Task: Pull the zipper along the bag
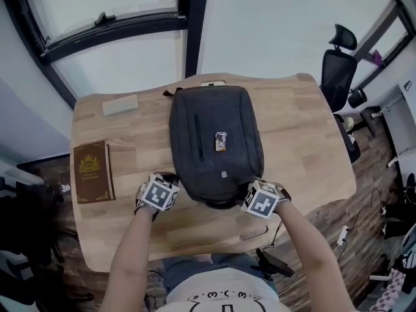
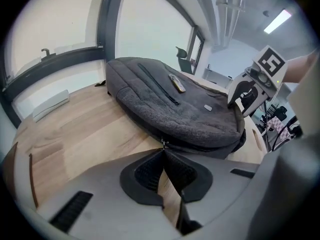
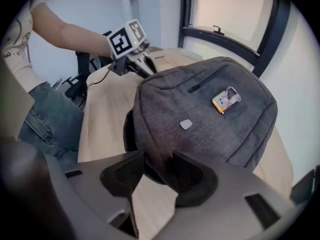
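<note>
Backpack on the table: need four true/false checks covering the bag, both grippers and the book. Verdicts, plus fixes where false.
1. The backpack lies flat on the wooden table. True.
2. The left gripper has its jaws wide apart. False: the jaws are together, pinching the small metal zipper pull at their tips.
3. The right gripper has its jaws apart. True: the backpack's near end sits between the tips, and the pads do not press on it.
4. The brown book lies on top of the backpack. False: it lies on the table to the left of the backpack and apart from it.
</note>
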`<action>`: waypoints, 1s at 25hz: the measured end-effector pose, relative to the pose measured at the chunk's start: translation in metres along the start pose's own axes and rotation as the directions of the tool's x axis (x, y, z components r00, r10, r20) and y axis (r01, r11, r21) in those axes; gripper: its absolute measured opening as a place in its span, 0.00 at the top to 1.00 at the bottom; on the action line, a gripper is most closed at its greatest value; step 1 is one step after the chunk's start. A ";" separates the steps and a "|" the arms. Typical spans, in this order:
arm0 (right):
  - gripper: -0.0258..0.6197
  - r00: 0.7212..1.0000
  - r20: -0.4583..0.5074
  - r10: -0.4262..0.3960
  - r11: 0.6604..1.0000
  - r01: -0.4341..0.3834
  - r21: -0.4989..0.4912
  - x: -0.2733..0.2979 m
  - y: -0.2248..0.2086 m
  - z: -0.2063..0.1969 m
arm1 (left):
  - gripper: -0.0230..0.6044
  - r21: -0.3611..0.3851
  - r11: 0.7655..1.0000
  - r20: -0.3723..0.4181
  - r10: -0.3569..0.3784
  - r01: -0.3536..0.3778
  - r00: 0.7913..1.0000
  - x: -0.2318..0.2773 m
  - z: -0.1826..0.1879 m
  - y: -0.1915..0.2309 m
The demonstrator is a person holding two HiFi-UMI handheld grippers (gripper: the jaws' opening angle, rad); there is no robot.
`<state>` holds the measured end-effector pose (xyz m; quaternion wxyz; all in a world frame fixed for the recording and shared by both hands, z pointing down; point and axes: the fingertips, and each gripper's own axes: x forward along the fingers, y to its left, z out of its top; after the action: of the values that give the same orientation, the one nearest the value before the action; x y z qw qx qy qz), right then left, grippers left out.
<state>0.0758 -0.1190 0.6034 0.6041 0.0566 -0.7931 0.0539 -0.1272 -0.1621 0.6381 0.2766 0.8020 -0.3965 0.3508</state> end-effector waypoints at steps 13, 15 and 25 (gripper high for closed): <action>0.63 0.998 0.044 -0.044 0.905 0.021 0.425 0.015 -0.018 0.003 | 0.93 0.004 1.000 0.026 0.006 -0.006 1.000 -0.021 -0.008 -0.028; 0.63 0.998 0.041 -0.049 0.894 0.026 0.447 0.015 -0.019 0.003 | 0.93 0.034 0.999 0.014 -0.032 0.031 0.999 -0.021 -0.014 -0.046; 0.64 0.999 0.031 -0.043 0.881 0.023 0.473 0.017 -0.017 0.003 | 0.93 0.013 0.999 0.003 -0.052 0.052 0.999 -0.026 -0.022 -0.081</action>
<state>0.0707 -0.1367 0.6194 0.5566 0.2166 -0.7672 0.2337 -0.0789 -0.0914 0.6173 0.2797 0.8143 -0.3738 0.3448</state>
